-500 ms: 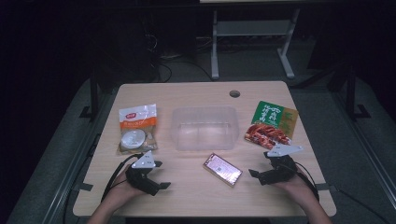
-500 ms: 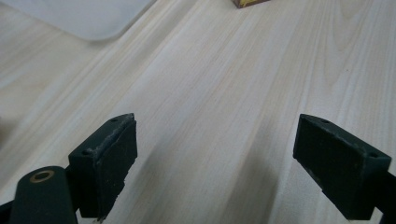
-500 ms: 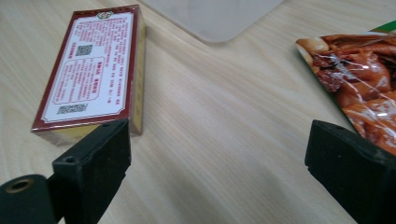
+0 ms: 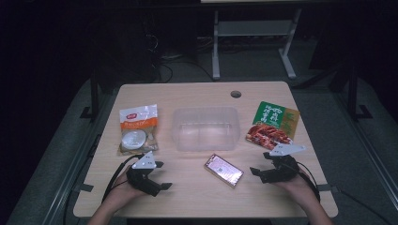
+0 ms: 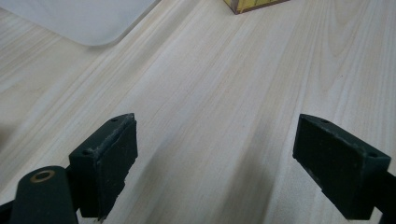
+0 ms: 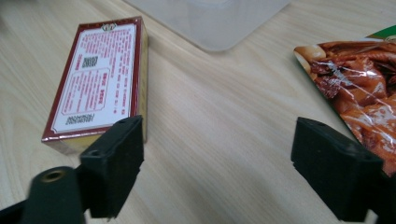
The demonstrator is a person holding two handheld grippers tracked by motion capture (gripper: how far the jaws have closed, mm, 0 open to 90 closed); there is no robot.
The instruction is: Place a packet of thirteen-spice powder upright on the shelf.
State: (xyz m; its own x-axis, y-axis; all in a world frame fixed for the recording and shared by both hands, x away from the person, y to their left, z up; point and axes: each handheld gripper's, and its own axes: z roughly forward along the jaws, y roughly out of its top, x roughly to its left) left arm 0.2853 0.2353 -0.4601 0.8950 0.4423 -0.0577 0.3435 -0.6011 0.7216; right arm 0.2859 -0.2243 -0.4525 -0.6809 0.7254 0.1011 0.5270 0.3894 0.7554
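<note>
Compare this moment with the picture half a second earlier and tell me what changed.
Nothing visibly changed: the left gripper and right gripper rest open on the table, and the small box, clear container and two snack bags lie as before.

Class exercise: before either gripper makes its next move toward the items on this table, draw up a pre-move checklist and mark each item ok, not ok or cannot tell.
1. Left gripper jaws open, nothing between them: ok.
2. Right gripper jaws open, nothing between them: ok.
3. Clear container upright with nothing in it: ok.
4. Small box lying flat, free of the other items: ok.
5. Green snack bag and orange-white pouch lying flat beside the container: ok.
6. Which item goes first: cannot tell.
</note>
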